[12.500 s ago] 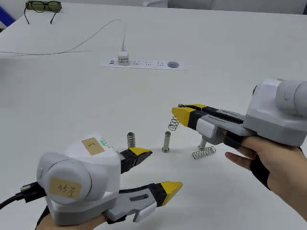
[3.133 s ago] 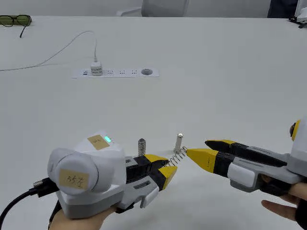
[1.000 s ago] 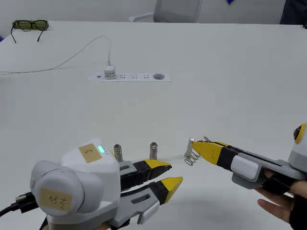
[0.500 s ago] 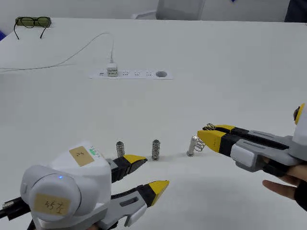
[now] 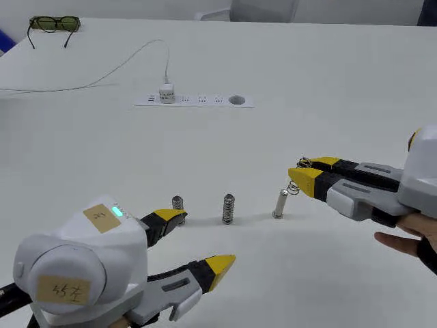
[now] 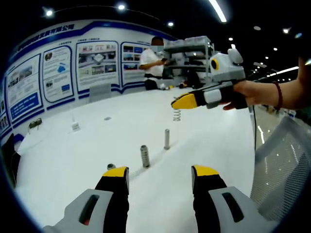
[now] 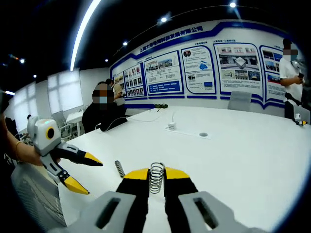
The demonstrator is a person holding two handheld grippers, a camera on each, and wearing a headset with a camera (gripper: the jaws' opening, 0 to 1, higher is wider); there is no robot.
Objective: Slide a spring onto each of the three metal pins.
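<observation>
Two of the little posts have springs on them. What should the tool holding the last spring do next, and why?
Probably ease the right tool down so its spring slips over the bare pin. The spring hangs clamped near that pin's top, and the left pin and middle pin each carry a spring.

The short metal pin wearing a spring (image 5: pixel 177 202) at the row's left end is half hidden behind the upper yellow jaw tip of the left gripper (image 5: pixel 207 236), whose grey-white body is cut by the bottom edge. The thin coiled steel spring (image 7: pixel 155 178) has its lower coils buried between the closed jaws of the right gripper (image 7: pixel 155 171); from the head view its free end seems to hang just at the bare metal pin (image 5: pixel 280 203), contact unclear. Print on the blue-framed wall posters (image 7: pixel 201 63) is too small to read.
</observation>
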